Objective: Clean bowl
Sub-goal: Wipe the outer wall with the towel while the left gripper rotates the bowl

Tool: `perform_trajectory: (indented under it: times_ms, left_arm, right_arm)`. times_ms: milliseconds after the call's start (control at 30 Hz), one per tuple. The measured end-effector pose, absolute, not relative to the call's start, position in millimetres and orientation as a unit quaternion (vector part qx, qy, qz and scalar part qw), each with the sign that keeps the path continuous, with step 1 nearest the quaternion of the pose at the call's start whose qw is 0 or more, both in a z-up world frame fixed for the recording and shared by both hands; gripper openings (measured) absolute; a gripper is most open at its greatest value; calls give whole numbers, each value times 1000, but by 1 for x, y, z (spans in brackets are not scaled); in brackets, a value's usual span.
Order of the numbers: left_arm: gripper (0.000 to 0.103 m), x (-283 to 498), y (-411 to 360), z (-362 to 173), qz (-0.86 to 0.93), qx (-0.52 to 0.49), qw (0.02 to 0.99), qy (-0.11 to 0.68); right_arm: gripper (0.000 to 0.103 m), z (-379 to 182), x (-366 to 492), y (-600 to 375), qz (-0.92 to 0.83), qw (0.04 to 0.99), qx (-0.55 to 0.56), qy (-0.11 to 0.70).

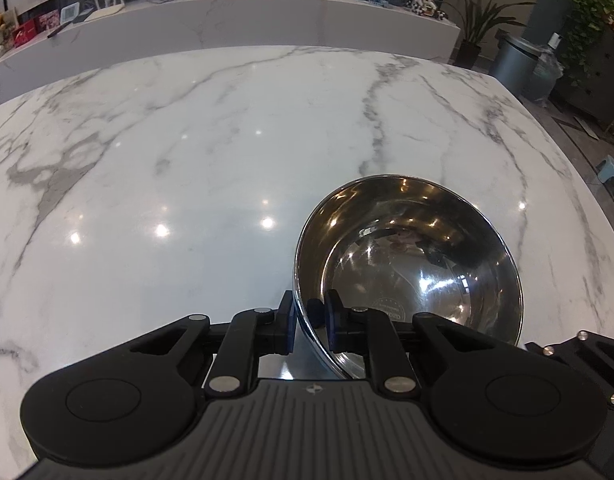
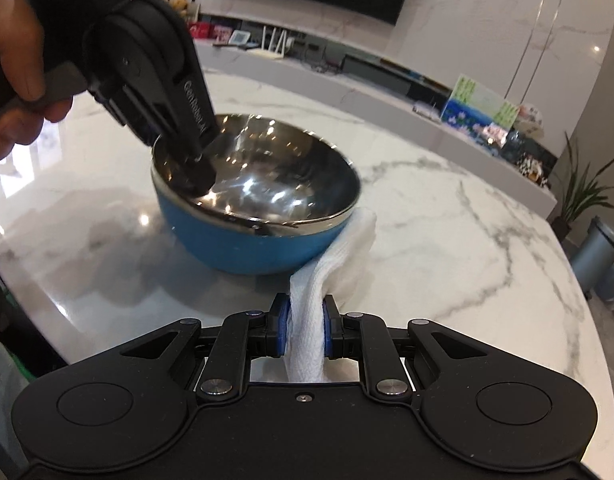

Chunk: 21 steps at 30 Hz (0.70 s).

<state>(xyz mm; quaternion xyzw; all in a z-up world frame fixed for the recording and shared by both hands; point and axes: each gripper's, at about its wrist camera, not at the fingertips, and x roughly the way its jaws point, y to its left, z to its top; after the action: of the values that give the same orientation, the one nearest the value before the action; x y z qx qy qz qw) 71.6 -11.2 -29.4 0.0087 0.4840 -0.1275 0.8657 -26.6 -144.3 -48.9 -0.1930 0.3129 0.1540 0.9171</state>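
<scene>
The left gripper (image 1: 310, 322) pinches the near rim of the bowl (image 1: 411, 256), one pad outside the wall and one inside, jaws pressed nearly together on the thin steel; in the right wrist view the same gripper (image 2: 195, 168) reaches down from eleven o'clock, carried by a hand (image 2: 15, 76), its tip inside the bowl (image 2: 255, 200) at the nine o'clock rim. The right gripper (image 2: 305, 322) clamps a folded white cloth (image 2: 327, 272) between its blue pads; the cloth runs toward one o'clock and touches the bowl's blue outer wall just under the rim at its four o'clock side. The bowl stands on the marble table (image 1: 187, 140), steel inside, blue outside; open marble lies from nine through twelve o'clock of it in the left wrist view, and the table's curved edge (image 1: 579, 168) passes at two to three o'clock, nearer than the far edge; beyond it are a grey bin (image 1: 515, 64) and a potted plant (image 1: 475, 28).
</scene>
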Motion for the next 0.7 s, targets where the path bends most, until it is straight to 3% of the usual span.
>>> perform_trajectory:
  times_ms: [100,200,300,467,567,700]
  left_arm:
    - [15,71,-10,-31,-125,-4,865,486]
    - [28,69,-8,-32,-110,-18,861,496]
    - [34,66,-6,-34,-104,-28,858,501]
    - [34,61,-8,-35,-113,-34,854,507]
    - [25,61,-12,-35,-123,-24,853,506]
    - [23,63,-14,-34,-130,-12,854,504]
  right_arm:
    - [15,-49,-28,-144,153,916,-193,315]
    - [15,-49,-29,-143,153,916,-193,316]
    - [15,-59,-30,-139,153,917,-192,315]
    - [15,-57,-30,-143,152,918,-189,315]
    - [15,-56,-32,-144,145,920,-188,313]
    - [15,-53,-33,-149,129,926,-182,303]
